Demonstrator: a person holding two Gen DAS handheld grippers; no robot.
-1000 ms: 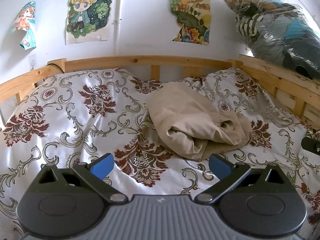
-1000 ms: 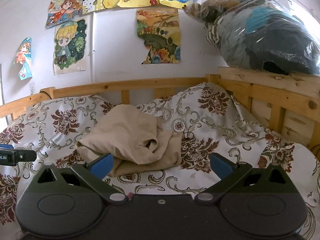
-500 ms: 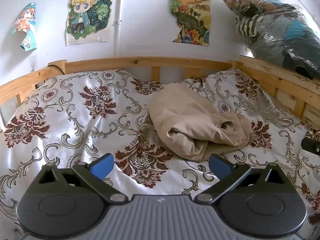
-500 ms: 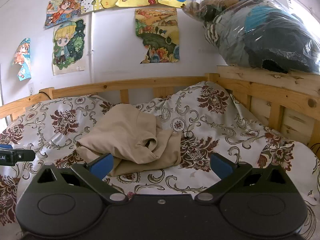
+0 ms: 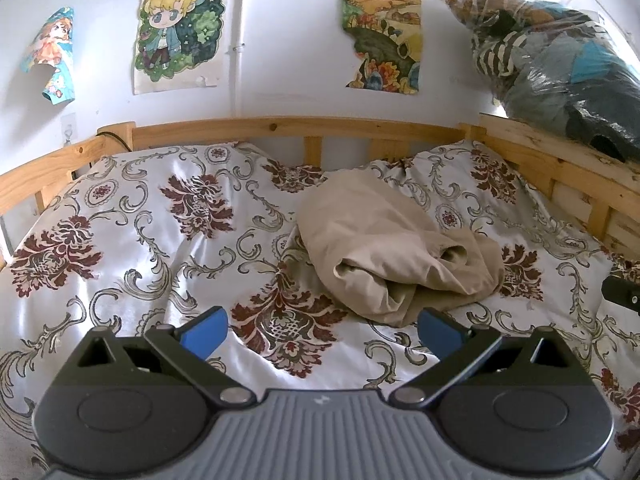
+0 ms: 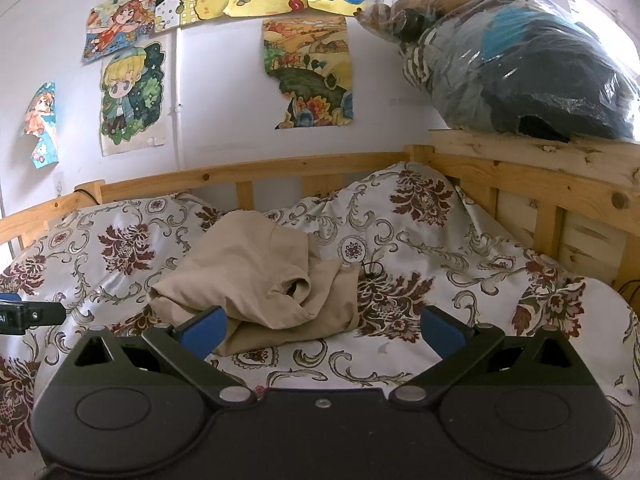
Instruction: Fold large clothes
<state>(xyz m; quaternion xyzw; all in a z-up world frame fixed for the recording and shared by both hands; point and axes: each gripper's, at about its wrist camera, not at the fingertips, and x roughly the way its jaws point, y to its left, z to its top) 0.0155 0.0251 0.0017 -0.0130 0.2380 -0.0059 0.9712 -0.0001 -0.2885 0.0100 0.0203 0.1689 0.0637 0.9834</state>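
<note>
beige garment lies bunched in a heap on the bed, on the floral duvet, roughly mid-bed and a bit toward the far rail. nothing folded yet, so the step in hand looks like reach + grab, then spread flat.

left hand-held gripper is spread wide w/ nothing between the blue pads, hovering short of the heap's near edge. right hand-held gripper is likewise wide apart and empty; its left pad overlaps the cloth's near edge in the right wrist view, but can't tell if it's touching.

how to do it well, imo:
- don't pinch the top of the lump. that only lifts a wad. look for a real edge or corner: a rolled opening shows on the heap (sleeve or hem, can't tell which), and a flatter flap sticks out along the near side.
- each gripper takes a separate corner, well apart, so the cloth opens when lifted.
- come in low, pads either side of one layer only; the duvet is soft + slippery-looking and could get nipped along w/ the garment.
- lift, shake out, lay flat on the open duvet to the left, where there's more room.
- the wooden bed frame and the bagged clothes on its ledge sit to the right, so keep swings away from there.
</note>
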